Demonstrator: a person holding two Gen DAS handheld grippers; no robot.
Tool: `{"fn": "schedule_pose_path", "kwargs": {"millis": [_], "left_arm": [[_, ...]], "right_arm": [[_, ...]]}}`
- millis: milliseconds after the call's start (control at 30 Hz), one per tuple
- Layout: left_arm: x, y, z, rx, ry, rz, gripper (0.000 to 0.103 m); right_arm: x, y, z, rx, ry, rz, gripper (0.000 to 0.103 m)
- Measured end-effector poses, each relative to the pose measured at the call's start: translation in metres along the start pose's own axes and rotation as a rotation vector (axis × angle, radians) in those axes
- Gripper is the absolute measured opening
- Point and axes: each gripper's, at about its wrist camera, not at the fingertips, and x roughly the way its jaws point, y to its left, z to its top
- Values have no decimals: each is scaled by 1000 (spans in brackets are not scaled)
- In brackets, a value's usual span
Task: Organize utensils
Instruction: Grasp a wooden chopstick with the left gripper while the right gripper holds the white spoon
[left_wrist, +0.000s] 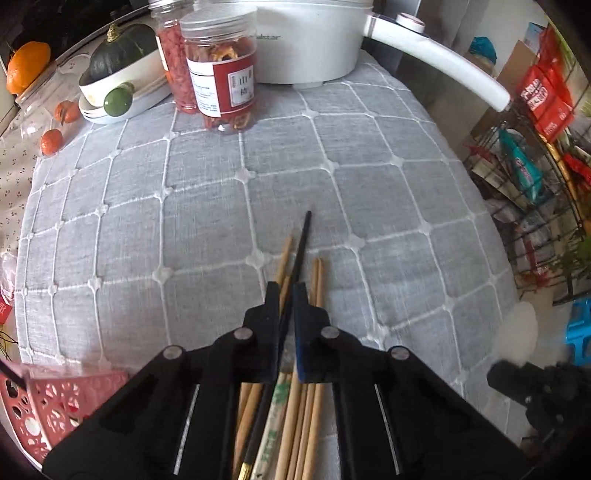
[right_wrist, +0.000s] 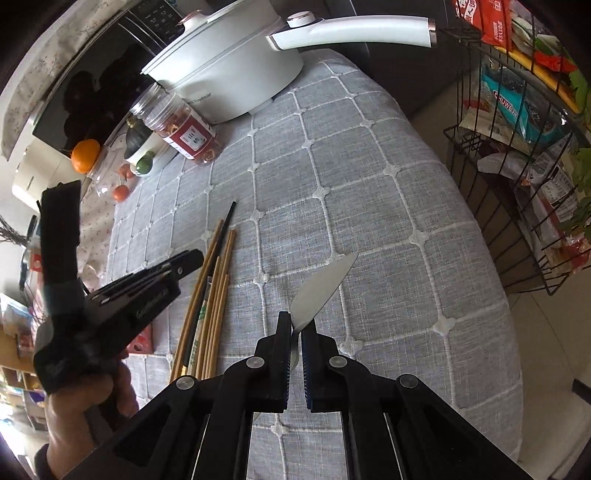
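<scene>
Left wrist: left claw (left_wrist: 287, 291) clamps black chopstick (left_wrist: 301, 243) over bamboo pile (left_wrist: 295, 406). Right wrist alone shows right claw (right_wrist: 296, 325) gripping knife (right_wrist: 321, 288).

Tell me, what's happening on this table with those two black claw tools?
A person is sorting utensils with two hand-held grippers. The left gripper has its jaws closed on a thin black chopstick from the pile of wooden chopsticks on the grey quilted tablecloth. The right gripper grips a shiny metal spoon, lifted above the cloth.
</scene>
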Motion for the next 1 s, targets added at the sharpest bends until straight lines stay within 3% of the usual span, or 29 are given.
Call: {"fn": "schedule_pose_path", "kwargs": {"millis": [333, 600, 733, 1000], "left_arm": [[25, 0, 9, 13, 49, 46, 7], [30, -14, 5, 86, 92, 116, 8], [23, -12, -5, 89, 66, 121, 7], [-36, -21, -34, 186, -93, 97, 7]], "right_arm": [[6, -12, 6, 39, 12, 16, 5], [9, -11, 7, 35, 18, 11, 5], [7, -8, 6, 27, 8, 7, 5], [-6, -2, 2, 31, -36, 11, 5]]}}
